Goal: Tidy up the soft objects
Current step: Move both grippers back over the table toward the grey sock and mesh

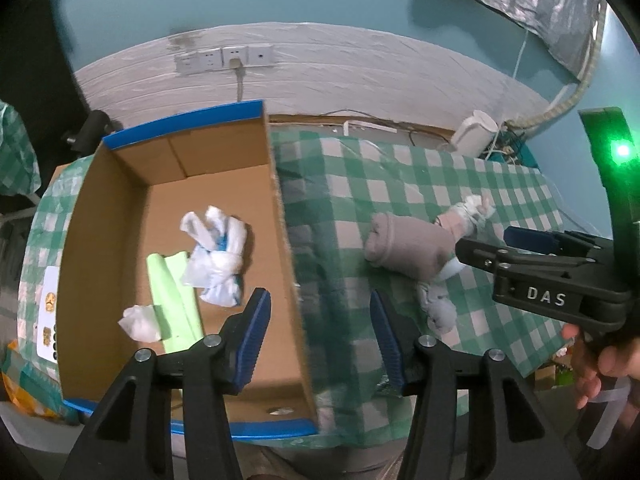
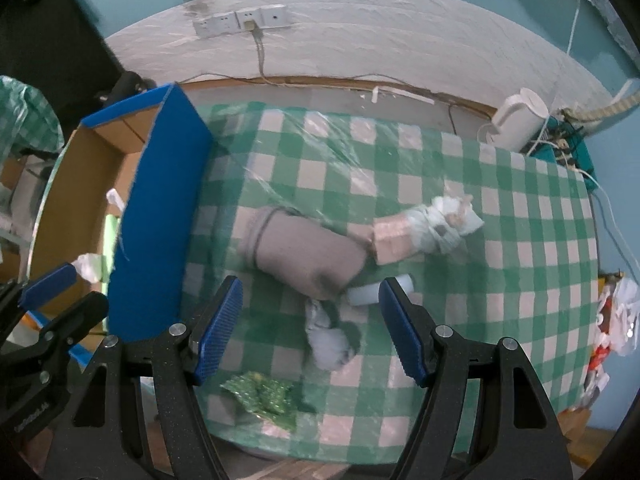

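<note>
Soft objects lie on the checked tabletop [image 2: 440, 152] ahead of the right gripper [image 2: 310, 330], jaws spread, empty: take the taupe roll [image 2: 304, 252] first, then the grey wad [image 2: 330, 344] between its fingers. Left gripper [image 1: 318, 338], released, straddles the cardboard box [image 1: 100, 216] wall.

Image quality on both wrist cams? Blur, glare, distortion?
Left wrist: strong fisheye bending with dark corners; green LED flare at right; cardboard box wall slightly smeared. Right wrist: same bending; plastic sheet over the checked tablecloth glints; rolled grey cloth soft, slightly blurred.
</note>
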